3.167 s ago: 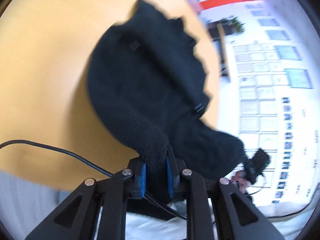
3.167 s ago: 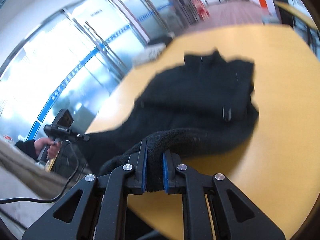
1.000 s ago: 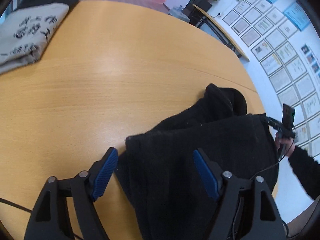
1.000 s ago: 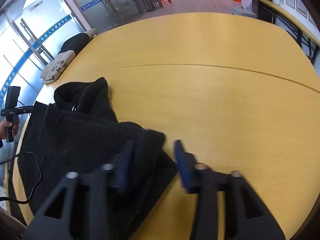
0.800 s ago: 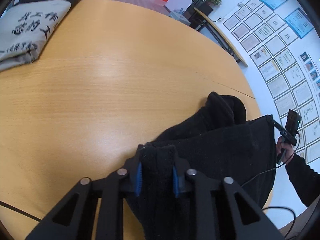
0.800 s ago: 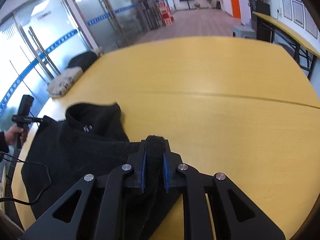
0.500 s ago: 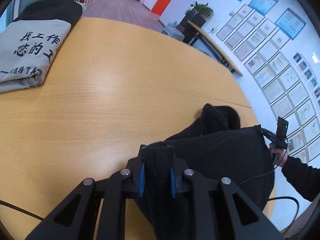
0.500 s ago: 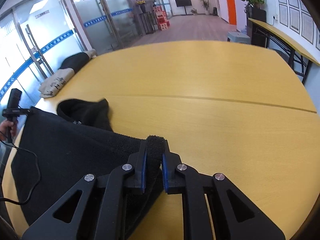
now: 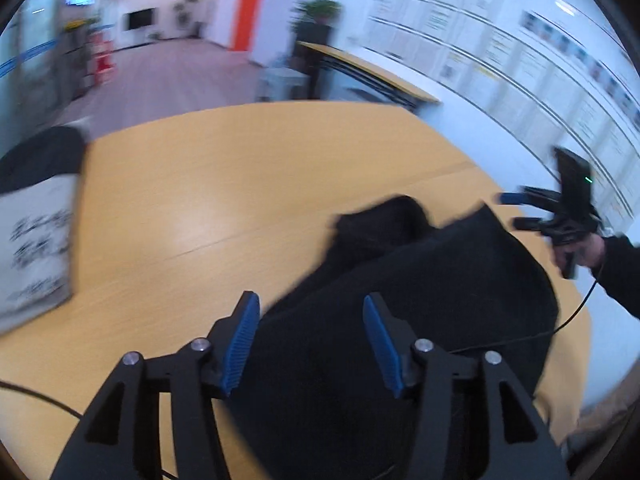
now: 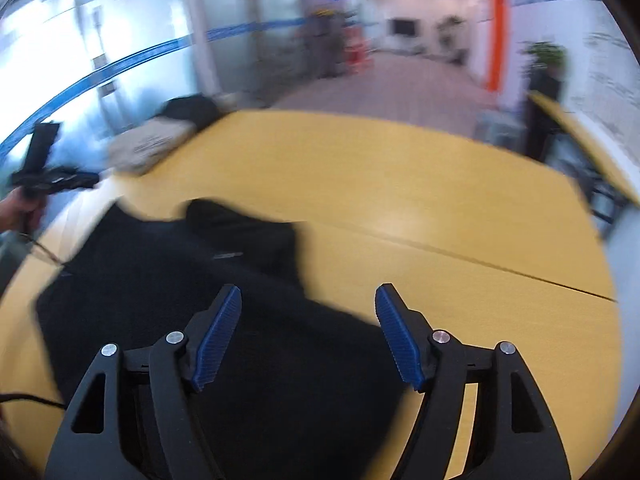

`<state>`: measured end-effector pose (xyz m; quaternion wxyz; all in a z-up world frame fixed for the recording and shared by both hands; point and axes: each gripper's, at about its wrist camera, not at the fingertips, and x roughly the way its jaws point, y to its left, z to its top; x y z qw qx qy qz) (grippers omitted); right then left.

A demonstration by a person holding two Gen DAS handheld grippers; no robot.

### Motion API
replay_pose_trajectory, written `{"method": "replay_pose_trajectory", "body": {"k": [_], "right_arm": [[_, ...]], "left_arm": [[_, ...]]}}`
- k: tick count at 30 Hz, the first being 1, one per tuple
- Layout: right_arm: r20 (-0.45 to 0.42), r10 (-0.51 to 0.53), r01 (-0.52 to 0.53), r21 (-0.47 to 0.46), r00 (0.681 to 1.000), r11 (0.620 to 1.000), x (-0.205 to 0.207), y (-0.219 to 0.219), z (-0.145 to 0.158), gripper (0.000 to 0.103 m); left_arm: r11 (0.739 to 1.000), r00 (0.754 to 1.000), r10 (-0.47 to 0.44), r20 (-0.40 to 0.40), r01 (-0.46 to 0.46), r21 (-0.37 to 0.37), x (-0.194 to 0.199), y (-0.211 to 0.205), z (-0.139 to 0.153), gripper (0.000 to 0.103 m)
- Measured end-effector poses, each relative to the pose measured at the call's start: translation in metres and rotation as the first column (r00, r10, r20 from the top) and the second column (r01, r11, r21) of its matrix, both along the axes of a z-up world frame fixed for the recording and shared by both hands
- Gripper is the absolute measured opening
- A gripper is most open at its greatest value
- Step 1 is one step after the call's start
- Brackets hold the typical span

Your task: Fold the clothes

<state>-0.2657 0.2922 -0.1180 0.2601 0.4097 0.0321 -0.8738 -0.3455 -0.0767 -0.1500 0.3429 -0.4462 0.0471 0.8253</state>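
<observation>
The round wooden table (image 9: 248,168) carries a black fleece garment (image 9: 420,280) spread flat along its near edge. A folded grey cloth with black lettering (image 9: 32,248) sits at the table's left edge. Over the fleece, the left gripper (image 9: 310,320) and right gripper (image 10: 308,316) both hang with their blue pads spread wide, holding nothing.

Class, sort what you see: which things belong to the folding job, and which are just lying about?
Job:
black fleece
left gripper, open
right gripper, open

Lying about:
folded beige shirt
dark garment behind it
table underneath
</observation>
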Motion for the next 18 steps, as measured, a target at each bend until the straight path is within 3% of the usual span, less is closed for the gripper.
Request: {"method": "replay_pose_trajectory", "body": {"k": [3, 5, 7, 8, 9, 10, 11, 12, 14, 18], "right_arm": [[0.080, 0.088, -0.081, -0.090, 0.993, 0.993, -0.019, -0.057, -0.037, 0.067], [0.151, 0.022, -0.011, -0.073, 0.988, 0.997, -0.040, -0.071, -0.075, 0.061], [0.188, -0.046, 0.064, -0.094, 0.981, 0.994, -0.055, -0.065, -0.099, 0.044], [0.178, -0.063, 0.081, -0.094, 0.982, 0.992, -0.055, -0.062, -0.098, 0.036], [0.158, -0.076, 0.091, -0.088, 0.984, 0.992, -0.052, -0.060, -0.091, 0.035], [0.112, -0.094, 0.103, -0.080, 0.989, 0.991, -0.042, -0.057, -0.080, 0.044], [0.056, -0.113, 0.117, -0.072, 0.992, 0.991, -0.030, -0.054, -0.066, 0.067], [-0.001, -0.131, 0.131, -0.064, 0.991, 0.989, -0.017, -0.052, -0.053, 0.080], [-0.065, -0.147, 0.140, -0.105, 0.987, 0.985, 0.024, -0.045, -0.027, 0.084], [0.064, -0.274, 0.282, -0.192, 0.960, 0.940, 0.117, -0.029, -0.023, 0.088]], "left_arm": [[0.991, 0.989, -0.125, 0.083, 0.128, -0.043, -0.001, 0.046, -0.034, 0.058], [0.980, 0.978, -0.153, 0.140, 0.168, -0.102, -0.006, 0.070, -0.065, 0.057], [0.971, 0.975, -0.136, 0.174, 0.167, -0.174, -0.007, 0.076, -0.092, 0.053], [0.975, 0.976, -0.127, 0.177, 0.156, -0.158, -0.006, 0.072, -0.093, 0.052], [0.978, 0.977, -0.120, 0.177, 0.147, -0.145, -0.004, 0.068, -0.093, 0.052], [0.979, 0.978, -0.121, 0.168, 0.145, -0.141, 0.000, 0.065, -0.089, 0.053], [0.979, 0.980, -0.126, 0.157, 0.149, -0.142, 0.004, 0.061, -0.084, 0.053], [0.973, 0.979, -0.147, 0.144, 0.170, -0.157, 0.012, 0.056, -0.079, 0.054], [0.958, 0.971, -0.202, 0.127, 0.223, -0.182, 0.033, 0.052, -0.067, 0.054], [0.907, 0.934, -0.352, 0.066, 0.357, -0.224, 0.083, 0.051, -0.038, 0.061]]}}
